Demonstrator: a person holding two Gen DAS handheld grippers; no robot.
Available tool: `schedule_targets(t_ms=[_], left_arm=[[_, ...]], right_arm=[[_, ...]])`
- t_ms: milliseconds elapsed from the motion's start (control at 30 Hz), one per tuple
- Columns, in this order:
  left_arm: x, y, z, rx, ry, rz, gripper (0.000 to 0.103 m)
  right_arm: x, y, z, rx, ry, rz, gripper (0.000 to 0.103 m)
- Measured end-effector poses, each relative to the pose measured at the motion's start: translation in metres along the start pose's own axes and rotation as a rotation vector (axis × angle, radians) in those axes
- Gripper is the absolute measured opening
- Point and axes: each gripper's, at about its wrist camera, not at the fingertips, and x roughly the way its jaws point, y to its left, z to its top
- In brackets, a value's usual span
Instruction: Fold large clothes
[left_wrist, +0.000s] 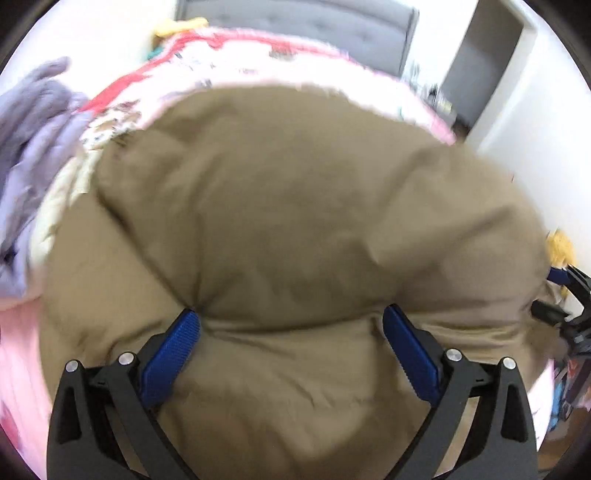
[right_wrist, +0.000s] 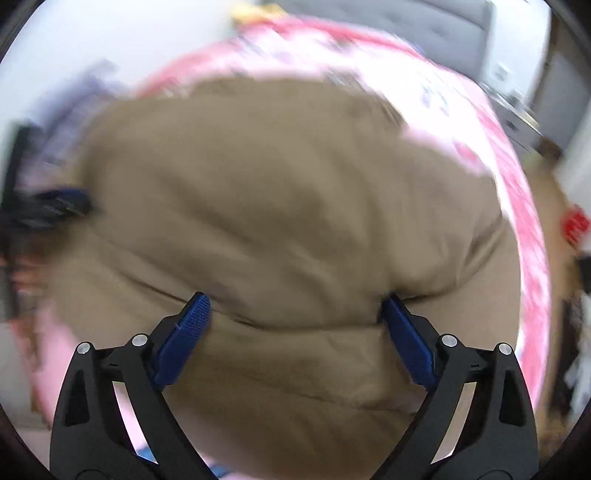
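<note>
A large khaki garment (left_wrist: 280, 206) lies spread over a bed and fills both views, with a raised fold across its middle. My left gripper (left_wrist: 291, 314) is open wide, and its blue fingertips (left_wrist: 184, 325) press into the cloth along that fold. In the right wrist view the same khaki garment (right_wrist: 280, 206) sits under my right gripper (right_wrist: 295, 299), which is also open wide with both tips dug into a crease. Each gripper shows at the edge of the other's view: the right gripper (left_wrist: 565, 295) and the left gripper (right_wrist: 55, 206). Both views are blurred.
A pink and red patterned bedspread (left_wrist: 229, 62) covers the bed beneath the garment. A lilac garment (left_wrist: 33, 140) is heaped at the left. A grey headboard (left_wrist: 295, 18) stands at the back, and a white wall (left_wrist: 546, 129) is at the right.
</note>
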Motion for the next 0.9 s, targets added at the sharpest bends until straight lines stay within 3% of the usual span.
schedule_targets(t_ms=[67,167,267,367,400,467,500,567,633,667,900], left_arm=[[-0.022,-0.001,-0.012,-0.039,-0.067,-0.04,0.098],[-0.037,-0.014,-0.029,-0.043,-0.1,-0.017,0.098],[-0.035,-0.025,-0.04,-0.053,-0.096,0.017,0.098],[-0.036,-0.03,-0.046,-0.073,-0.106,0.026,0.098],[-0.037,-0.028,-0.047,-0.093,-0.113,0.016,0.098],[-0.038,-0.023,-0.045,-0.125,-0.115,-0.001,0.098],[-0.037,-0.019,-0.045,-0.142,-0.114,-0.009,0.098],[-0.035,-0.012,-0.045,-0.168,-0.111,-0.019,0.098],[-0.036,-0.009,-0.046,-0.172,-0.117,-0.013,0.098],[-0.037,-0.008,-0.045,-0.174,-0.123,-0.007,0.098],[-0.034,0.001,-0.029,-0.229,-0.168,0.003,0.098]], right_arm=[[-0.016,0.01,0.032,-0.134,-0.064,0.114,0.095],[0.005,0.026,0.091,-0.3,-0.021,0.206,0.095],[0.064,0.042,0.146,-0.385,0.139,0.333,0.095],[0.124,0.056,0.174,-0.491,0.297,0.317,0.095],[0.138,0.056,0.177,-0.502,0.354,0.363,0.095],[0.161,0.064,0.175,-0.513,0.473,0.463,0.084],[0.167,0.069,0.176,-0.514,0.505,0.491,0.067],[0.169,0.076,0.172,-0.498,0.519,0.503,0.057],[0.16,0.077,0.174,-0.457,0.508,0.545,0.017],[0.154,0.075,0.178,-0.425,0.491,0.559,0.011],[0.12,0.071,0.216,-0.44,0.379,0.42,0.006]])
